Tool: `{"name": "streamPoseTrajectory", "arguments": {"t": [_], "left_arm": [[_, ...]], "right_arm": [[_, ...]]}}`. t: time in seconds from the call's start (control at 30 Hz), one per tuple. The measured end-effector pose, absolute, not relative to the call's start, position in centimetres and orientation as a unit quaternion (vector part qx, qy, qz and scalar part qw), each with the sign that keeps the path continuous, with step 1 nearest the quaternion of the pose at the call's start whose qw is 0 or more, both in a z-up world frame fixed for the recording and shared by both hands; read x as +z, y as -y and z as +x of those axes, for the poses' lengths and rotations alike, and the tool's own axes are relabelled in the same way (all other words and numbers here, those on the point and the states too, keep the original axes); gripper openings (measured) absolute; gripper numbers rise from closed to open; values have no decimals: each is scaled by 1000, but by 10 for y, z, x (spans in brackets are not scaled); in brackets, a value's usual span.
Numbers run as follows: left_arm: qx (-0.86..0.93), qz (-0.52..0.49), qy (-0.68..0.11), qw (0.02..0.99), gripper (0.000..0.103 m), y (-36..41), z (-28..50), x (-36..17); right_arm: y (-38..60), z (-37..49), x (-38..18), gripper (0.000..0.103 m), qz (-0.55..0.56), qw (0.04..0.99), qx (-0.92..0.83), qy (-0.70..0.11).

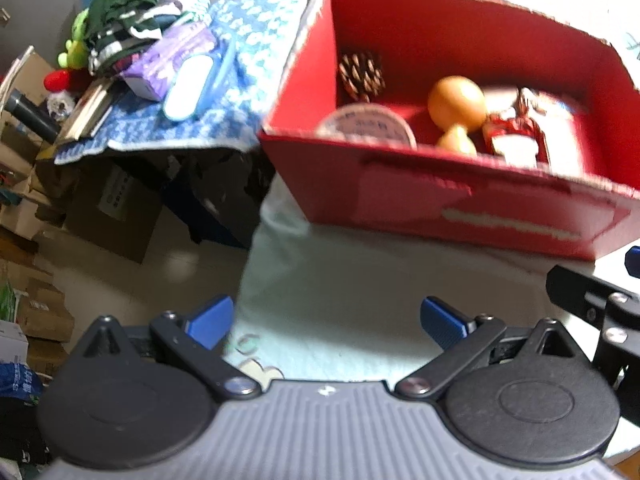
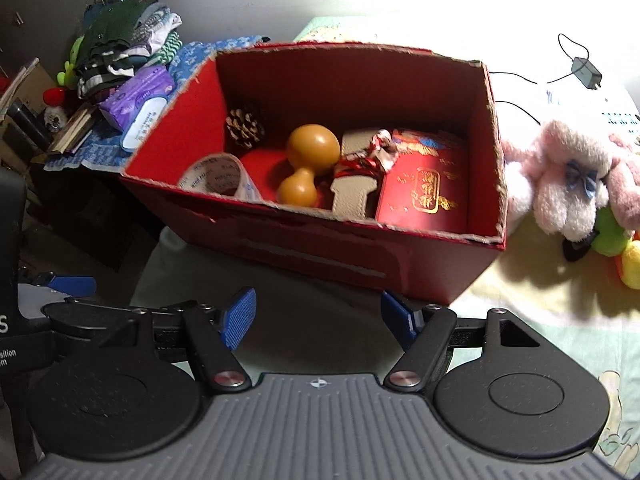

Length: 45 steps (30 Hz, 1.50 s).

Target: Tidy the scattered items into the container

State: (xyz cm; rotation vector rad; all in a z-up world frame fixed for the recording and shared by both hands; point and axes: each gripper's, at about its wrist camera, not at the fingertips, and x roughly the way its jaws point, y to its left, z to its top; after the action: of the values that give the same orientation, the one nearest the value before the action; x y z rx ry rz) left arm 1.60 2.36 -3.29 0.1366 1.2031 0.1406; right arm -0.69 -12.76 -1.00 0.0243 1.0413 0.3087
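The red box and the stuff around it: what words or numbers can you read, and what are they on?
"S": black device at the left edge, right wrist view; the small print below it is cut off.
Gold characters: red booklet in the red box, too stylised to read.
Tape roll: print too blurred.
White pack: print too small.

1. The red box (image 2: 340,248) is cardboard, dull outside, with rough, torn edges on its rim.
2. The gourd (image 2: 310,162) in it looks smooth and a little shiny, like polished wood.
3. The pine cone (image 2: 245,125) is rough and scaly.
4. The tape roll (image 2: 218,180) looks like thin, shiny plastic.
5. The red booklet (image 2: 424,192) is paper with shiny gold print.
6. The pink toy (image 2: 568,176) on the right is soft, fluffy cloth.
7. The right tongs (image 2: 318,314) have ribbed blue pads (image 2: 239,316), matt black plastic arms and shiny metal screws.
8. The bed sheet (image 2: 540,332) is soft, dull cloth.
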Motion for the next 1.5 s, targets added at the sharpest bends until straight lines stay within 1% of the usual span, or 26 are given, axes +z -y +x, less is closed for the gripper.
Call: {"name": "streamPoseTrajectory", "arguments": {"t": [0.37, 0.63, 0.9, 1.2, 1.5], "left_arm": [[26, 68, -538, 840, 101, -22, 45, 9], [-1, 86, -523, 848, 101, -2, 71, 18], [-24, 89, -529, 844, 101, 8, 93, 5], [-26, 78, -525, 847, 101, 6, 114, -5], [-21, 81, -546, 834, 101, 9, 136, -20]], "right_arm": [[130, 5, 29, 72, 12, 880, 127, -457], [143, 27, 35, 72, 21, 891, 85, -446], [152, 49, 24, 72, 35, 886, 52, -460], [149, 75, 11, 72, 21, 881, 28, -472], [149, 95, -2, 72, 22, 873, 22, -487]]}}
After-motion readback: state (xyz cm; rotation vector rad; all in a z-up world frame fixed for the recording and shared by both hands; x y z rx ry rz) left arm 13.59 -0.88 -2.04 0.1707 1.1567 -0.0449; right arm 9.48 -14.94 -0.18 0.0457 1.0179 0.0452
